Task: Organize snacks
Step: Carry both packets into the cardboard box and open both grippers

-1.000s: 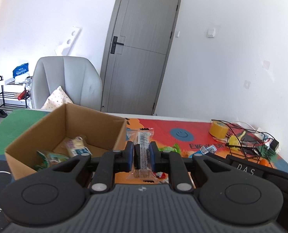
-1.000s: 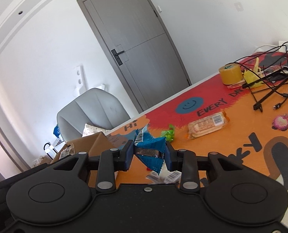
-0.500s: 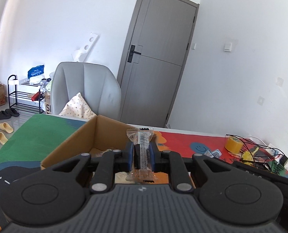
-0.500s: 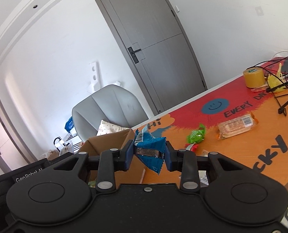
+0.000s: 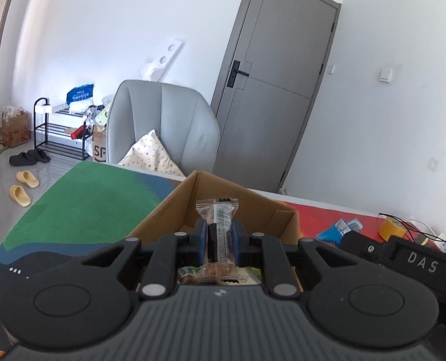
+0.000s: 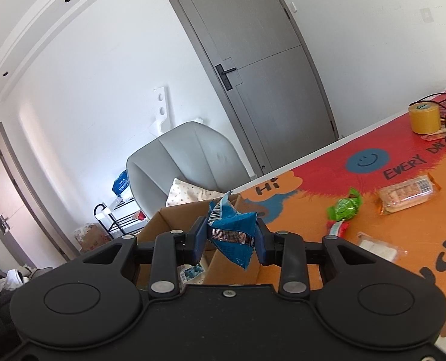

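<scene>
Snacks in grip number two, one per gripper. The left gripper (image 5: 219,240) is clamped on a clear-wrapped bar (image 5: 218,234), held upright between its fingers over the open box (image 5: 262,210). Inside the box, below the bar, some packets show, partly hidden, so I cannot count them. The right gripper (image 6: 230,237) is clamped on a blue packet (image 6: 232,234), crumpled, its barcode end up; it hangs above the box's (image 6: 174,219) near corner, with one blue-and-white packet (image 6: 192,270) seen in the box beneath.

Four loose snacks lie on the mat (image 6: 313,186) in the right view: one green candy (image 6: 344,206), one red-and-white wrapper (image 6: 337,227) touching it on the near side, one long cracker pack (image 6: 408,194) further right, and one clear pack with a white piece (image 6: 378,248) nearest the gripper. All four sit apart from the box. One tape roll (image 6: 424,117) stands near the far table edge, beside black cables (image 6: 433,97).

In the left view one blue packet (image 5: 332,231) lies on the mat right of the box, and the same tape roll (image 5: 393,228) shows beyond it. One grey chair (image 5: 162,126) with one dotted cushion (image 5: 152,158) stands behind the table; two pairs of slippers (image 5: 24,182) lie on the floor.
</scene>
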